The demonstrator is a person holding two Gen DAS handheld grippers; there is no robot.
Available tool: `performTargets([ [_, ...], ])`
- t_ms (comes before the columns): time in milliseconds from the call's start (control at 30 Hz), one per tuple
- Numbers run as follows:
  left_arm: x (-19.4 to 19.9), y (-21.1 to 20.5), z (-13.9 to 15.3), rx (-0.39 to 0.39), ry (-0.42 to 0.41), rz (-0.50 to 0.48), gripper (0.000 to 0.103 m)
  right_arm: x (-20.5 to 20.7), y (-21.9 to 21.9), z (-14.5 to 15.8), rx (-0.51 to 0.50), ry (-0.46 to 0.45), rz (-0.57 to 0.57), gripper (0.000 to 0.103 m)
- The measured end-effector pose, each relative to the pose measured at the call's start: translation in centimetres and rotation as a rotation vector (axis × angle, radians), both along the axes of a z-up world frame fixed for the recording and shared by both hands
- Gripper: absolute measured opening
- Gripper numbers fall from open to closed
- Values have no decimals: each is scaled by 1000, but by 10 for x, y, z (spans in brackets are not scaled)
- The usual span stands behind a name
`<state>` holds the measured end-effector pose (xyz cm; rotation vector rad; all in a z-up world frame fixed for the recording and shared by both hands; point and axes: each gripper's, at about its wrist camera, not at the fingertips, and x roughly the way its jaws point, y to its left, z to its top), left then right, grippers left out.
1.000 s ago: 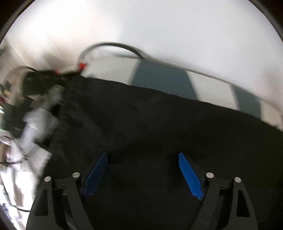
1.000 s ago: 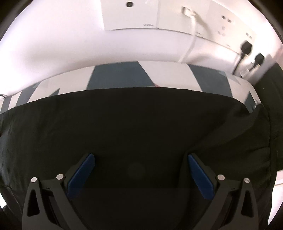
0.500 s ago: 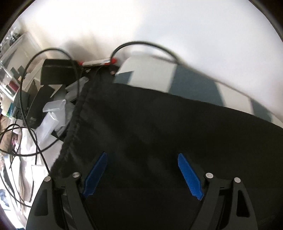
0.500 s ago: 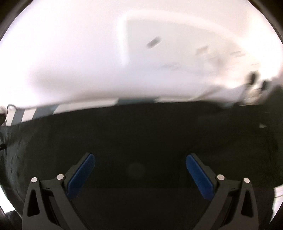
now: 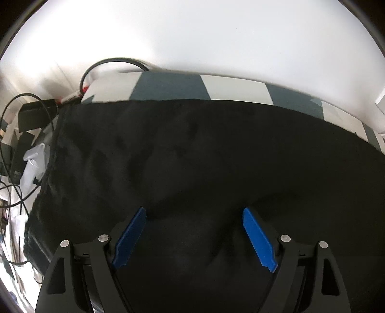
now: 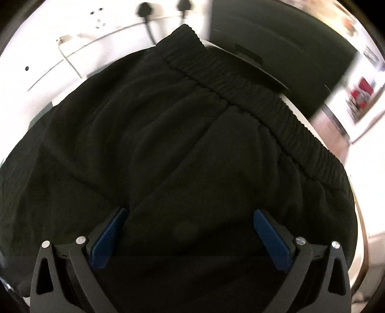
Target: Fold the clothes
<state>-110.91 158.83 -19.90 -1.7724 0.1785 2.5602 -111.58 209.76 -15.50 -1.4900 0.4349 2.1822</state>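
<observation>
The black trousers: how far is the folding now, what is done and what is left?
Done: the black trousers lie spread on the striped surface, elastic waistband at one end; whether a fold was already made cannot be told. In hand: nothing; the left tongs and right tongs are both open above the cloth. Left: grasping an edge and folding.

Right claw [image 6: 190,216] is hanging wide apart over black trousers [image 6: 156,144], blue pads [image 6: 272,240] clamping nothing. Elastic waistband [image 6: 240,81] is running diagonally upper right. Two black plugs [image 6: 145,10] are sitting in wall sockets behind.
</observation>
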Motion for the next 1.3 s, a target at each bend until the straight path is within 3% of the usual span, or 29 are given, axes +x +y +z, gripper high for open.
performTargets([
  [100, 2, 7, 1, -34, 14, 6, 84, 25, 0, 7, -39, -34, -27, 103],
  [200, 1, 2, 0, 11, -5, 45, 84, 24, 3, 43, -81, 91, -3, 103],
  [300, 2, 3, -1, 17, -8, 67, 84, -4, 12, 77, -77, 199, 36, 103],
  [367, 7, 9, 1, -11, 5, 66, 84, -33, 3, 80, -50, 175, 66, 103],
  [467, 12, 17, 2, -38, 19, 68, 84, -73, -16, 57, -39, 77, 187, 103],
  [567, 13, 17, 3, -32, 16, 78, 85, -138, 8, 9, 109, -41, 296, 103],
  [700, 16, 23, 2, -13, 17, 81, 86, -134, 76, 11, 43, 17, 93, 102],
  [867, 19, 26, 2, 10, 13, 113, 86, -128, 70, 29, 103, 29, 41, 102],
  [1133, 30, 27, 10, 66, -23, 161, 86, -56, 56, 63, -148, 302, -2, 103],
  [1167, 35, 25, 18, 99, -21, 162, 85, -59, 55, 63, -183, 348, 3, 103],
  [1300, 70, 16, 62, 262, 14, 150, 85, -8, 53, 88, -314, 510, 25, 103],
])
